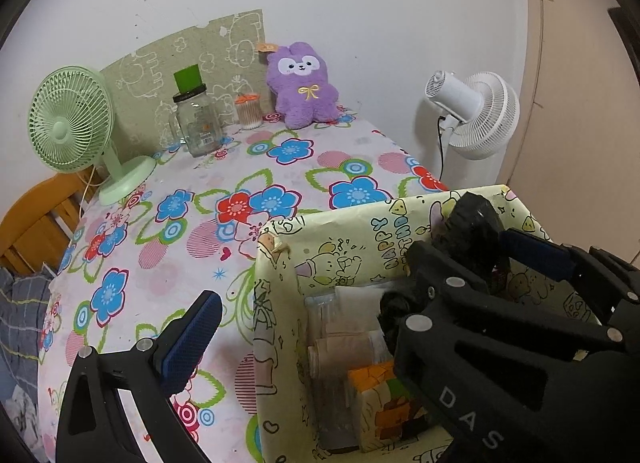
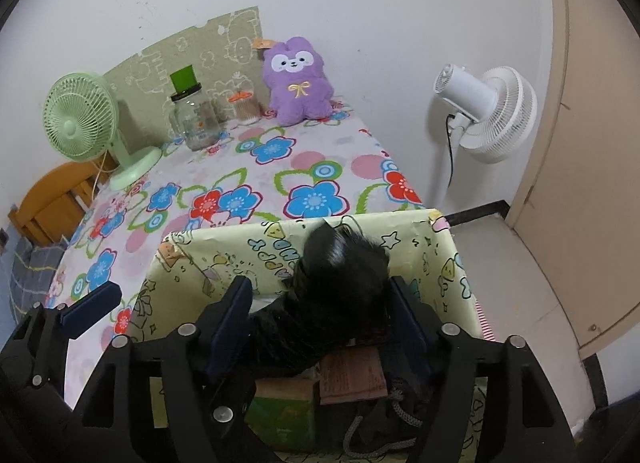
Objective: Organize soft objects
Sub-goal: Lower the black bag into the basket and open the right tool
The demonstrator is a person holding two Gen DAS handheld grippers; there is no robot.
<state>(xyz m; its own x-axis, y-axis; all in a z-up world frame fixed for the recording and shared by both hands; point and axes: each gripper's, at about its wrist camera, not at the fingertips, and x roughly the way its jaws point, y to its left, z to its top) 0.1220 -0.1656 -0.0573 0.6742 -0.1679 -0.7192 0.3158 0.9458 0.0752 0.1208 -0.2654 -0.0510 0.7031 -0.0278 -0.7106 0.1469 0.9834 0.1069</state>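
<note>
Right gripper (image 2: 322, 317) over the box (image 2: 460, 263), jaws parted around a black soft bundle (image 2: 340, 263) at the far wall, pads seemingly clear of it though the fur blurs the edges. Left gripper (image 1: 360, 283) wide open, empty, straddling the box's near wall. Probably light, squashy, easily snagged; best pinched low across its thick middle.
</note>
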